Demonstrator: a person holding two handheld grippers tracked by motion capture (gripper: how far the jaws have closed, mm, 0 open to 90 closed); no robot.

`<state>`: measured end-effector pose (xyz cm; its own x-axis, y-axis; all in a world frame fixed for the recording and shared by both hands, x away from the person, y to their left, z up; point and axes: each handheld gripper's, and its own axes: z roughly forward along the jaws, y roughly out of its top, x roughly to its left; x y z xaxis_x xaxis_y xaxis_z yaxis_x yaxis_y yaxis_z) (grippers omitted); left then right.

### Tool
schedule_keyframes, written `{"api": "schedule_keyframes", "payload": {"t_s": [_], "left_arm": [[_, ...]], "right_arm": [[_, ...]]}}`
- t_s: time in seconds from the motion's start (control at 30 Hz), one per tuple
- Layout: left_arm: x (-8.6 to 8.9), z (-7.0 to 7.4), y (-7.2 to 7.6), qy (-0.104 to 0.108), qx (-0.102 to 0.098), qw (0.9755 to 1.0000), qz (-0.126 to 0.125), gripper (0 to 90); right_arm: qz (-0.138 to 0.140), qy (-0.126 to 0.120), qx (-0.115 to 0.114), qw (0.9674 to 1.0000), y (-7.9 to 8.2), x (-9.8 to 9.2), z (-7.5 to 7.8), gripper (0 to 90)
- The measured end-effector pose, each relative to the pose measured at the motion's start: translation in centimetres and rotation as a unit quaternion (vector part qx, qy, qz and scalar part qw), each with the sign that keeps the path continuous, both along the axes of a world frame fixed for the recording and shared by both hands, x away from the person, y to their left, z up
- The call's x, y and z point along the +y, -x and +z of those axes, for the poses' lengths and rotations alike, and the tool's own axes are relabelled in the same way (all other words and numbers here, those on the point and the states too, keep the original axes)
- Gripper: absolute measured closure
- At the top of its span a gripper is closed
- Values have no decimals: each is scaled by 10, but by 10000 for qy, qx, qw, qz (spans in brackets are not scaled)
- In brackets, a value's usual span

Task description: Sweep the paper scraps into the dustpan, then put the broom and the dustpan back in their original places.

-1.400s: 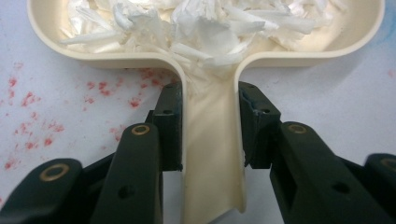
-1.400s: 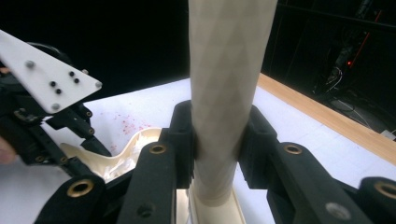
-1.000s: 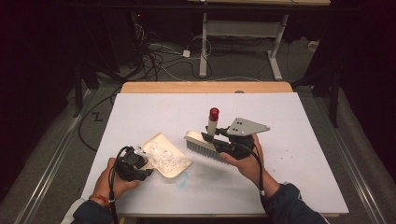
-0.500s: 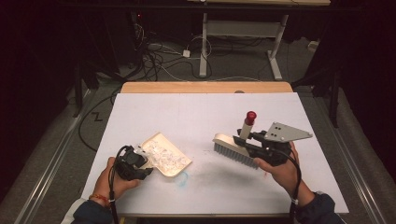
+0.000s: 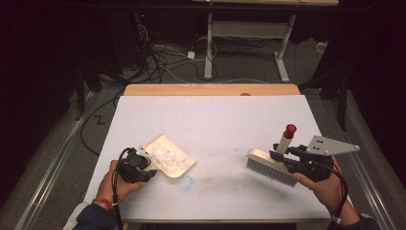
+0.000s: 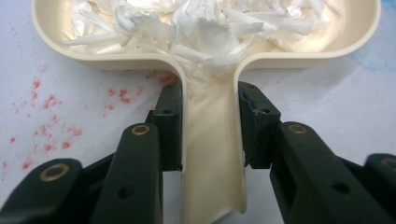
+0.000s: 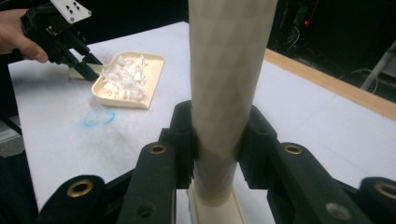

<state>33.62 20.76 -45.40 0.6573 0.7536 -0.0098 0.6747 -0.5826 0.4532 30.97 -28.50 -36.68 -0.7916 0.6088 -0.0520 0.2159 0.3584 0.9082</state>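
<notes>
You had one dustpan [image 5: 170, 159] and one brush [image 5: 272, 165] on the white desk [image 5: 215, 124]. Your left gripper [image 6: 210, 126] had its jaws clamped on the dustpan's handle, near the desk's left front. Your right gripper [image 7: 217, 140] had its jaws closed on the brush's handle, near the right edge. White scraps [image 6: 205, 23] filled the pan, too jumbled to count. The brush's bristles were cut off in the right gripper view.
</notes>
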Motion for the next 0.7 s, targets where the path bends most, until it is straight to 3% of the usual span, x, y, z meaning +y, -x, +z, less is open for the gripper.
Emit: {"api": "schedule_keyframes", "payload": {"t_s": [0.27, 0.47, 0.7], "left_arm": [[2, 1, -2, 66, -92, 9998, 189, 634], [6, 2, -5, 144, -185, 9988, 440, 633], [14, 0, -11, 224, -253, 9963, 785, 633]], "right_arm": [[147, 35, 295, 9994, 8, -24, -2, 708], [374, 129, 581, 9975, 9, -28, -4, 708], [448, 322, 802, 9952, -3, -25, -13, 708]]}}
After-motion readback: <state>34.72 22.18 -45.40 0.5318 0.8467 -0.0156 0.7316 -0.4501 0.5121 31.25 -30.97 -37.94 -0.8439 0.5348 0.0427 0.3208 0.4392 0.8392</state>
